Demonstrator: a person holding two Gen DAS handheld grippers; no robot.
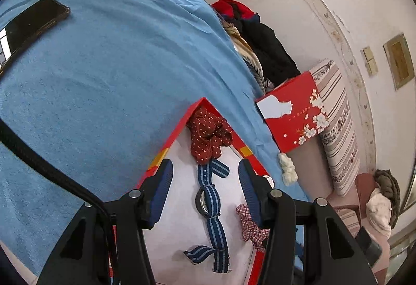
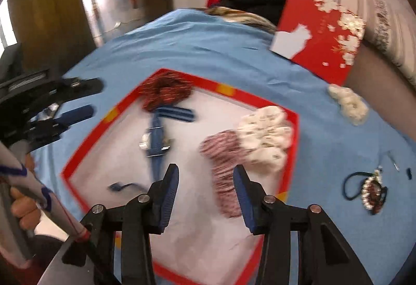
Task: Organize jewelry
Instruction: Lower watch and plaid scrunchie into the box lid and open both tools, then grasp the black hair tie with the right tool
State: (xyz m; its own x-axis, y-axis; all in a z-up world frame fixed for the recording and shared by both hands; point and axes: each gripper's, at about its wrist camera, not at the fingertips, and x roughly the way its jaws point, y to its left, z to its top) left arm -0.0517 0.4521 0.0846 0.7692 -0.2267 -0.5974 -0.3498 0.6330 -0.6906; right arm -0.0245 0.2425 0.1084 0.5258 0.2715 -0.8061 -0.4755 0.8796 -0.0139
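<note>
Blue bedding (image 2: 208, 51) is carrying the red-rimmed box tray (image 2: 292, 129), already holding a striped-strap watch (image 1: 208, 200) and scrunchies. Lying loose on the cloth, the beaded hair tie (image 2: 373, 190) is sitting to the right of the right gripper (image 2: 206, 196), its long axis running away from the camera; the left gripper (image 1: 205, 185) is hovering farther off, over the watch. Both grippers are gaping, holding nothing. Only the right wrist view is showing that hair tie, though blurred.
</note>
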